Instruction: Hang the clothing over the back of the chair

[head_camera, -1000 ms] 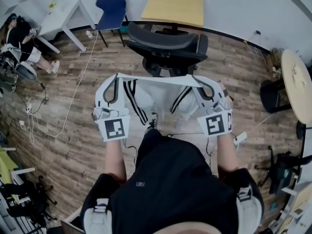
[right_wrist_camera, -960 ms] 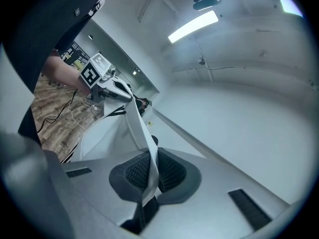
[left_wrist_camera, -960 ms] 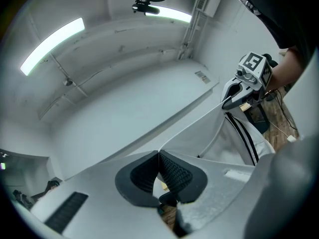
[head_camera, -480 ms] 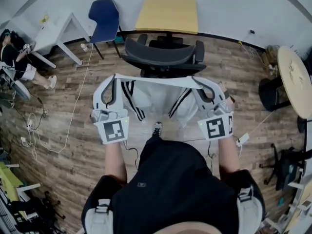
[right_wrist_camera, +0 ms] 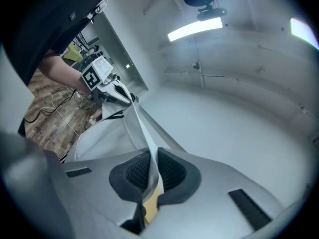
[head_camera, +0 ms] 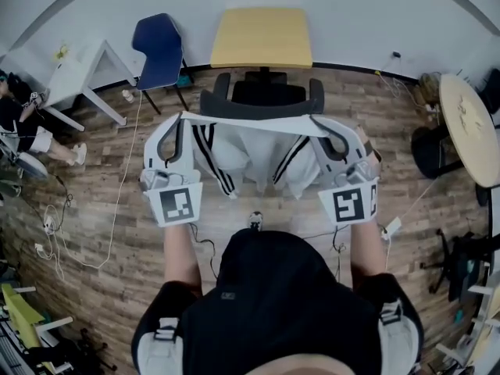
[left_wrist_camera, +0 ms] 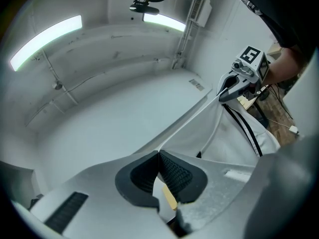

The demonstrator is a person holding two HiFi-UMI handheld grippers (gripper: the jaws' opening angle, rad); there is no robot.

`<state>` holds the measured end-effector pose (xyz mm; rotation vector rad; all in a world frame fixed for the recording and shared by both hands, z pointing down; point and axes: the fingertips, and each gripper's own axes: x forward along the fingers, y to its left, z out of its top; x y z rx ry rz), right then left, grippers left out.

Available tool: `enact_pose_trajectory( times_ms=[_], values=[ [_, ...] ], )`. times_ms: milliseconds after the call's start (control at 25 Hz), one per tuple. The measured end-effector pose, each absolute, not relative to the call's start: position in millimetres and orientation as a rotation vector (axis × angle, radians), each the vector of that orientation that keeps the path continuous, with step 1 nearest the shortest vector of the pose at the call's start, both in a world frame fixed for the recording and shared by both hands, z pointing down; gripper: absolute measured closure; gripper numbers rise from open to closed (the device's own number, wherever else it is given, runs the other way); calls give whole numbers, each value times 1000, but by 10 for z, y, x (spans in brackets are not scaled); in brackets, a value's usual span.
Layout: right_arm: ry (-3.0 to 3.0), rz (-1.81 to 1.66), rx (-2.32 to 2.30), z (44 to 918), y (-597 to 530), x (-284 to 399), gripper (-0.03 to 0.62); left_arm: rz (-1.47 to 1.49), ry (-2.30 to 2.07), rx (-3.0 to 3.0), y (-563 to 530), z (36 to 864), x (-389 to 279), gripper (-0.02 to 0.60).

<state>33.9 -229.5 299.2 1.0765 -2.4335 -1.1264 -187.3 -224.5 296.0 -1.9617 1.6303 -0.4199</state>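
Note:
White clothing with black side stripes (head_camera: 254, 151) hangs stretched by its waistband between my two grippers, just in front of the black office chair's backrest (head_camera: 262, 105). My left gripper (head_camera: 183, 116) is shut on the band's left end, and my right gripper (head_camera: 312, 121) is shut on its right end. In the left gripper view the taut white band (left_wrist_camera: 192, 116) runs from my jaws (left_wrist_camera: 159, 156) to the other gripper (left_wrist_camera: 239, 81). The right gripper view has the cloth (right_wrist_camera: 139, 126) pinched between the black pads (right_wrist_camera: 167, 171). The garment's lower part hides the chair seat.
A yellow table (head_camera: 262, 36) stands behind the chair against the wall. A blue chair (head_camera: 158, 49) and a white table (head_camera: 78, 73) are at the back left. A round table (head_camera: 467, 127) is at the right. Cables (head_camera: 117, 162) trail over the wood floor.
Both grippers have risen and moved forward with the clothing, bringing the waistband level with the top of the chair's backrest. The garment now covers more of the chair.

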Motion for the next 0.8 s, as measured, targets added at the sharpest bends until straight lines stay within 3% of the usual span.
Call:
enact_pose_trajectory(
  times_ms=[800],
  values=[
    [-2253,-1240,1263,2339,-3426,258,597,-425,1395,-1910,-3583,2155,-1946,580]
  ],
)
